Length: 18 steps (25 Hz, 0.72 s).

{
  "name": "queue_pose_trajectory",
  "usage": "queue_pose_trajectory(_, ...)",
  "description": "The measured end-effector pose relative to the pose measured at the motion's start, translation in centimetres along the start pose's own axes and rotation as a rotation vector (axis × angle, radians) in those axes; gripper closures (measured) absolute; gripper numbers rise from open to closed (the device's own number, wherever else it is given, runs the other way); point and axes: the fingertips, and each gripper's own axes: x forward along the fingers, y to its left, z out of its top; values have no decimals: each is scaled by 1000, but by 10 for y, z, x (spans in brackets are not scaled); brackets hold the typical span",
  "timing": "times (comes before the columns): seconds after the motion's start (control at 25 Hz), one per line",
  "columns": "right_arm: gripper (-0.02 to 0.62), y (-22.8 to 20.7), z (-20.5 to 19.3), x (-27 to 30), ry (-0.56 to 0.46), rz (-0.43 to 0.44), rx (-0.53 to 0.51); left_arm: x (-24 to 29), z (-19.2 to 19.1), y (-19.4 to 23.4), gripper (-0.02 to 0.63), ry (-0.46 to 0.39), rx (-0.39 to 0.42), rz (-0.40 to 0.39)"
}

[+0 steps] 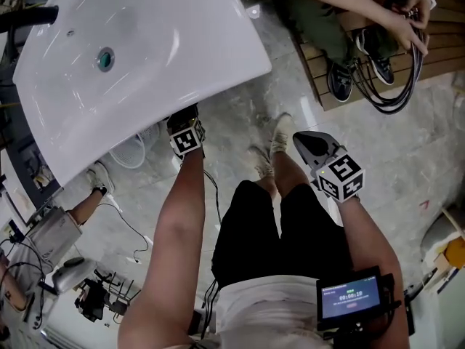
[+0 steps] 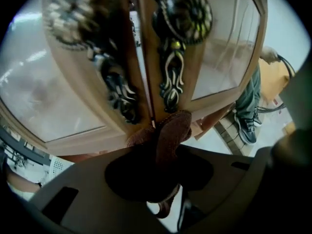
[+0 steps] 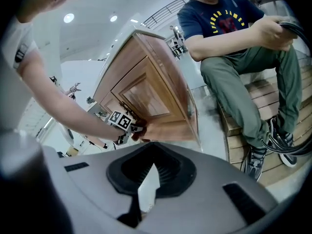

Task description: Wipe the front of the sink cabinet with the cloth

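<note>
The white sink (image 1: 182,64) tops a wooden cabinet (image 3: 146,89) whose front doors (image 2: 219,57) carry ornate dark handles (image 2: 170,82). My left gripper (image 2: 163,147) is shut on a brown cloth (image 2: 170,133), which is pressed against the seam between the two doors, low down. In the head view the left gripper (image 1: 186,133) reaches under the sink's front edge and its tips are hidden. The right gripper view shows that gripper's marker cube (image 3: 123,121) at the cabinet's lower front. My right gripper (image 1: 312,147) hangs apart over the floor, shut on nothing (image 3: 152,167).
A person (image 3: 229,48) sits on a slatted wooden platform (image 1: 320,78) right of the cabinet, holding black cables (image 1: 396,86). Gear and wires (image 1: 58,246) lie on the floor at left. My own legs and feet (image 1: 272,151) stand before the cabinet. A small screen (image 1: 352,297) sits at lower right.
</note>
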Motion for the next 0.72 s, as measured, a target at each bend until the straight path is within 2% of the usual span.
queue_pose_trajectory(0.12,583,5,1,-4,13,2,-6,-10,-3,-6,466,-24,-25,-14)
queue_pose_trajectory(0.2,583,5,3,-2,7,5,-19,-13,-2,-7,466,-53,-12,-30)
queue_pose_trajectory(0.36,583,7,27,23,-22,48,-55,-23,21,6,466,-96,-4,-22)
queue_pose_trajectory(0.52,583,15,23,21,20,67,-48,-39,7,-12,466,-87,11,-42)
queue_pose_trajectory(0.72,584,38,39,29,12,127,-81,-78,6,-14,466,-156,27,-71)
